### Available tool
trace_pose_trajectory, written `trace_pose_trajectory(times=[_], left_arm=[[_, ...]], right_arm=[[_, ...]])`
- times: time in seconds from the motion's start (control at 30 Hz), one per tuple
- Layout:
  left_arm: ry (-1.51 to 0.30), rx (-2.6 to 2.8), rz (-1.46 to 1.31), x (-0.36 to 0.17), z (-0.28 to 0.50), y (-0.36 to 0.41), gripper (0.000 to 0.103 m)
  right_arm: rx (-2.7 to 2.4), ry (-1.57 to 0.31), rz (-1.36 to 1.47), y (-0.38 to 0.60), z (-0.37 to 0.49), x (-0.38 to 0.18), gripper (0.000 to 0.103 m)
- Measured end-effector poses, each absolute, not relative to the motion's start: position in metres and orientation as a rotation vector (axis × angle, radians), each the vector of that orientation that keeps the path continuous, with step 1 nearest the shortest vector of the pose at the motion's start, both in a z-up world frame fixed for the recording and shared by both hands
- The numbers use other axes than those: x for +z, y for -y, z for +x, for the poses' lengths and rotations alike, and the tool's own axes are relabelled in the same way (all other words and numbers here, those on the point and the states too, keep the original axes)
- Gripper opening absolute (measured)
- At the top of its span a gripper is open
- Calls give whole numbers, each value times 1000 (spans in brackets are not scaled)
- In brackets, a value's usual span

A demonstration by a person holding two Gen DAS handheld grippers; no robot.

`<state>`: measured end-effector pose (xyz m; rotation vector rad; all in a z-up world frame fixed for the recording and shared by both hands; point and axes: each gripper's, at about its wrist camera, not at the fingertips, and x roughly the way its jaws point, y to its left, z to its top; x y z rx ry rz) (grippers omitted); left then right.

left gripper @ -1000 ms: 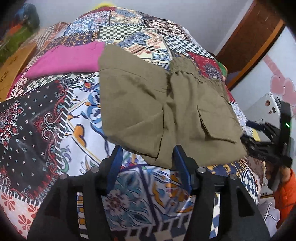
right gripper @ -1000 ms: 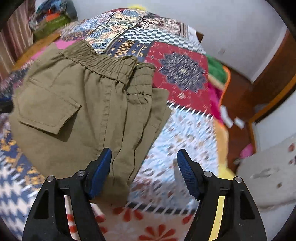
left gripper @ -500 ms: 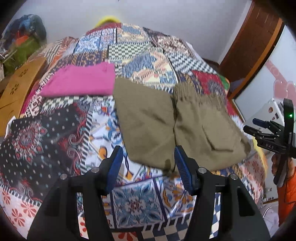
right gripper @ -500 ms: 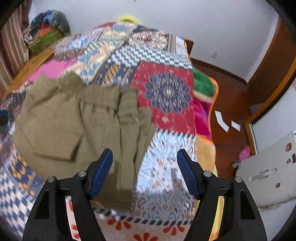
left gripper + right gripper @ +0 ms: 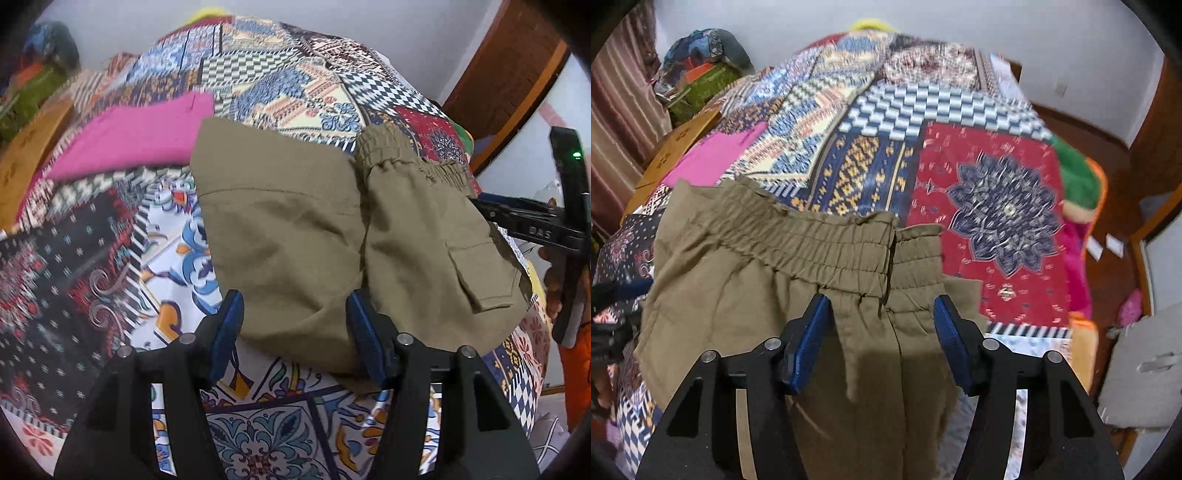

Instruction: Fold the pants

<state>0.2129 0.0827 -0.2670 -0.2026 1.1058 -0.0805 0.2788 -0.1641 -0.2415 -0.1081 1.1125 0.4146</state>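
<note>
Olive cargo pants [image 5: 295, 229] lie folded on a patchwork bedspread [image 5: 110, 258], flap pocket to the right. My left gripper [image 5: 295, 328] hovers over their near edge. Its jaws are opening, and the cloth lies between the blue pads [image 5: 231, 325] without being pinched. In the right wrist view the elastic waistband [image 5: 820, 251] runs across the middle. My right gripper [image 5: 882, 339] hangs just below the waistband over the pants [image 5: 713, 295]. Its jaws are closing around the cloth, and the pads [image 5: 951, 339] stand clear of it. In the left wrist view the right gripper [image 5: 532, 225] shows at the pants' right edge.
A folded pink garment [image 5: 133, 136] lies beyond the pants on the left. A cardboard box [image 5: 676, 151] and a heap of clothes [image 5: 701, 70] sit at the bed's far left. A green and orange blanket [image 5: 1078, 184] hangs off the right side above the wooden floor [image 5: 1115, 221].
The right gripper slid left from the pants' right edge to over the waistband, and its jaws narrowed. The left gripper pulled back, then came in close over the near edge again.
</note>
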Motion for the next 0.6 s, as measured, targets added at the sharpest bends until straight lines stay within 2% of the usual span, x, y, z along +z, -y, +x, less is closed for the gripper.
trace_pose_trajectory(times=[0.07,0.17,0.2,0.23,0.5,0.6], left_arm=[[-1099,-67,-204,-268,212,-86,69],[-1102,-66,-231,-273,213,-89,74],[-1103,-64,-242,-274,213,-91,76],[-1102,-64,-249,-275,213,-91,77],[-1085,-15,-202,-275,207,-94,77],[-1095,-25,-256,-279,207,-101,78]], right_arm=[[422,-1115,-105,163,280,-245,55],[433,-1084,-139,159,274,-244,45],[431,-1074,-153,158,273,-243,28],[467,-1074,-145,157,271,-243,16],[405,-1012,-254,149,260,-239,13],[392,-1033,-201,161,266,-241,13]])
